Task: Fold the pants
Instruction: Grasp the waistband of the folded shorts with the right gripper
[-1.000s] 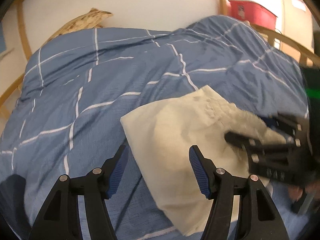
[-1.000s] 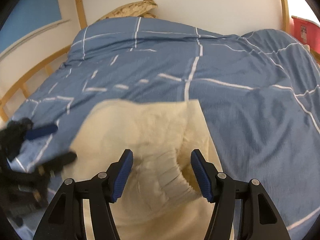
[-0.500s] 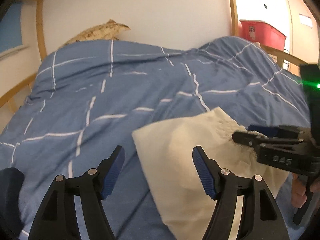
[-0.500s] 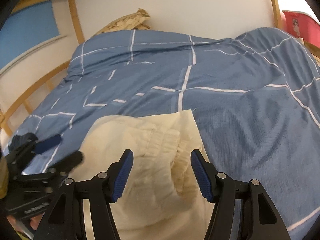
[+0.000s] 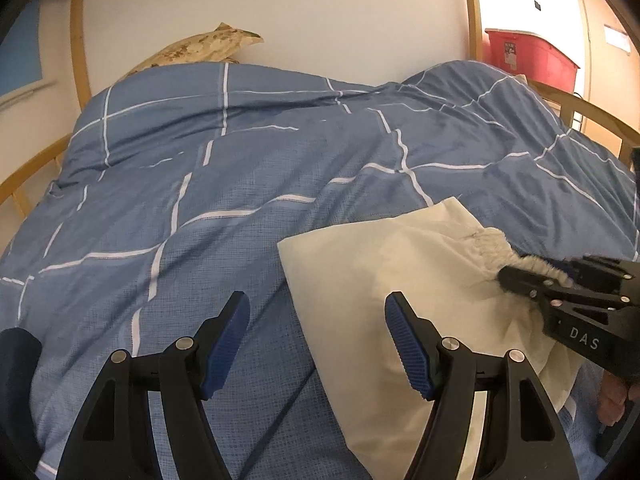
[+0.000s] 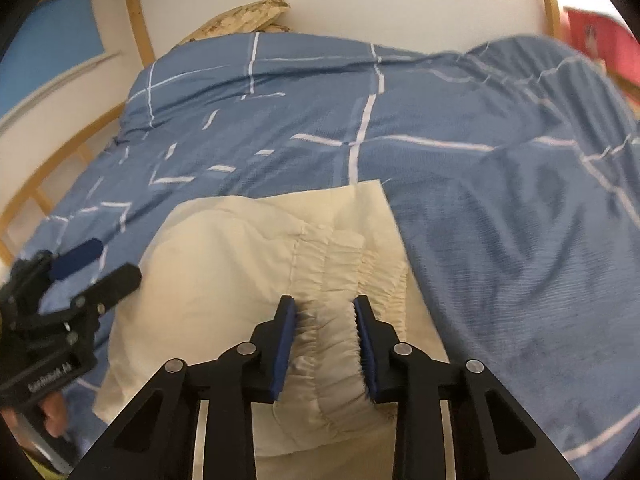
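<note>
A bed with a pale wooden frame (image 5: 78, 60) is filling both views, covered by a blue duvet (image 5: 240, 184) crossed with white lines and rumpled into a hump toward the far right. A mottled tan pillow (image 5: 204, 46) is poking up behind the duvet against the white wall, and a red storage bin (image 5: 528, 56) is standing past the bed's far right corner.

The cream pants (image 6: 248, 264) are lying folded into a rough rectangle on the near part of the duvet, their gathered elastic waistband (image 6: 340, 276) turned toward the right side of the bundle.

The right tongs (image 6: 325, 344) are reaching over that waistband, and their jaws have just been closing, with the ruched band sitting between the blue pads (image 6: 285, 344). The pads seem to be pressing into the gathers on both sides, though the fisheye edge is making a firm clench hard to confirm.

The left tongs (image 5: 316, 340) are standing released, jaws wide apart, hovering at the left edge of the pants: one pad is over bare duvet, the other over the cream cloth, neither touching anything.
</note>
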`<state>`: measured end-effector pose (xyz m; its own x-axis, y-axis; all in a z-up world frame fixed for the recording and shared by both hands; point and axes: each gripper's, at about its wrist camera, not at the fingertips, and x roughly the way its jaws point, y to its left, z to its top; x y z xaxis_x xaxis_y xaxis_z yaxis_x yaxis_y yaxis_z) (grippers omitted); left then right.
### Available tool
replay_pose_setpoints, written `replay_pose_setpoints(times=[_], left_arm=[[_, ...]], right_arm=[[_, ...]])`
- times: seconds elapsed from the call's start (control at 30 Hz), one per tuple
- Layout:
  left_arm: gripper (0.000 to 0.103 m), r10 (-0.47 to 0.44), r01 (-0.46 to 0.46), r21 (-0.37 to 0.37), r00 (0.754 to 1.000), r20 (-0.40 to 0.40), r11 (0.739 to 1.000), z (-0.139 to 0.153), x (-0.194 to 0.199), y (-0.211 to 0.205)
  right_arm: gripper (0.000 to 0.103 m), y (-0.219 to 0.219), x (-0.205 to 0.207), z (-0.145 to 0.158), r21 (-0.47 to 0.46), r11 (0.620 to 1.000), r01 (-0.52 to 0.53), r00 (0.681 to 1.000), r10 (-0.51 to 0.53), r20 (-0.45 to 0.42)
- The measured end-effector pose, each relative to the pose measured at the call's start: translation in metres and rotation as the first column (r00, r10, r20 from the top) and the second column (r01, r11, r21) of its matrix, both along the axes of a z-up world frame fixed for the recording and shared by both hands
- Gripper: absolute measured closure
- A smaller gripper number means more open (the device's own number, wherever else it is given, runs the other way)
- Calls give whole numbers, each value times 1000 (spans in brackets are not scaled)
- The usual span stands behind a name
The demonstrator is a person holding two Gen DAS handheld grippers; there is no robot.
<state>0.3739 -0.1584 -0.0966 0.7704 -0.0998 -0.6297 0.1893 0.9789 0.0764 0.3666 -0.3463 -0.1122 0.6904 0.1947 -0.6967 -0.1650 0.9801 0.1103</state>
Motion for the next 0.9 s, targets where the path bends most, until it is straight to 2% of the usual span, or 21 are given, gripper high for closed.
replay_pose_setpoints(times=[0.1,0.2,0.5,0.53,0.57,0.63,0.77,0.9], left_arm=[[34,3,-3,-2,1000,0,1000,0,0,1],[34,5,-5,2,1000,0,1000,-1,0,1],[34,11,-10,38,1000,-20,999,-3,3,2],[33,12,-11,38,1000,-21,999,-2,3,3],[32,15,-14,40,1000,-21,999,-2,3,4],[31,18,-17,42,1000,-23,999,-1,3,5],[30,29,-27,52,999,-31,998,3,4,9],[27,26,-26,21,999,-24,999,18,-2,17]], right_arm=[[77,3,-5,9,-83,996,42,997,-36,64],[78,-1,-5,15,-133,987,85,993,-73,92],[75,-19,0,4,-102,986,128,991,-125,40],[71,-21,0,4,-100,986,136,990,-133,36],[57,-23,0,3,-103,983,154,988,-152,33],[42,-29,-1,3,-96,976,198,980,-196,24],[41,-40,-7,5,-32,975,220,976,-220,0],[41,-40,-29,25,-16,953,302,953,-301,41]])
